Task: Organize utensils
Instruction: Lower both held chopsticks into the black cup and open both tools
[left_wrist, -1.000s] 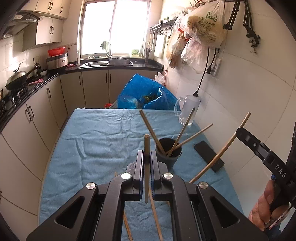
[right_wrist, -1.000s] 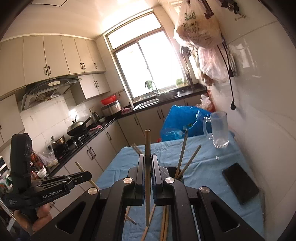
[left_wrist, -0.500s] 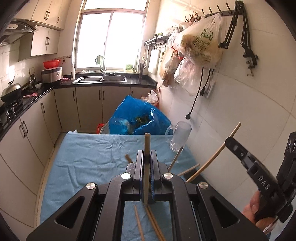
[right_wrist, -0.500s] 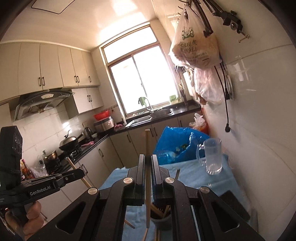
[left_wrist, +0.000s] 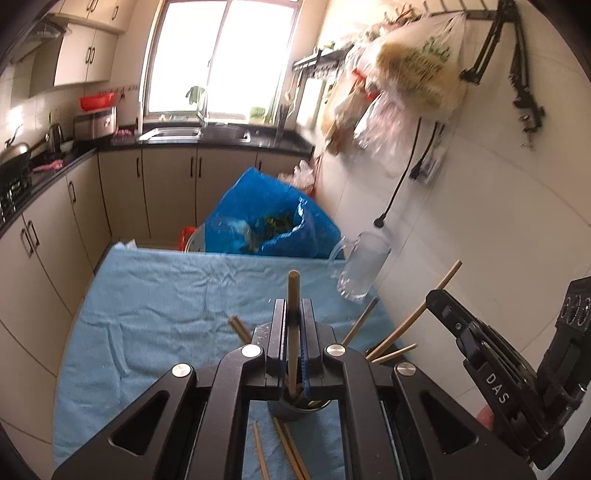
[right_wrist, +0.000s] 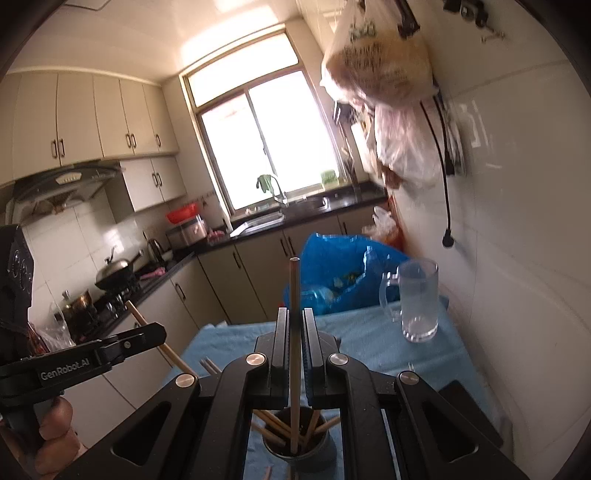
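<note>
My left gripper (left_wrist: 293, 306) is shut on an upright wooden chopstick (left_wrist: 293, 288). Its lower end reaches into a dark cup (left_wrist: 291, 410) directly beneath the fingers, where several chopsticks lean outward. My right gripper (right_wrist: 294, 314) is shut on another chopstick (right_wrist: 294, 288), whose tip stands inside the same cup (right_wrist: 321, 448). In the left wrist view the right gripper (left_wrist: 434, 297) comes in from the right with its chopstick (left_wrist: 421, 315) slanting down toward the cup. In the right wrist view the left gripper (right_wrist: 157, 332) sits at the left, a hand (right_wrist: 55, 424) around its handle.
A blue cloth (left_wrist: 147, 302) covers the table, with loose chopsticks (left_wrist: 286, 450) lying near the cup. A glass mug (right_wrist: 419, 299) stands at the far right by the tiled wall. A black phone (right_wrist: 469, 410) lies right of the cup. A blue bag (left_wrist: 266, 221) sits beyond the table.
Both grippers have moved forward along the table with their chopsticks. The cup, ahead of the fingers before, now sits right under them, and the mug and bag look closer.
</note>
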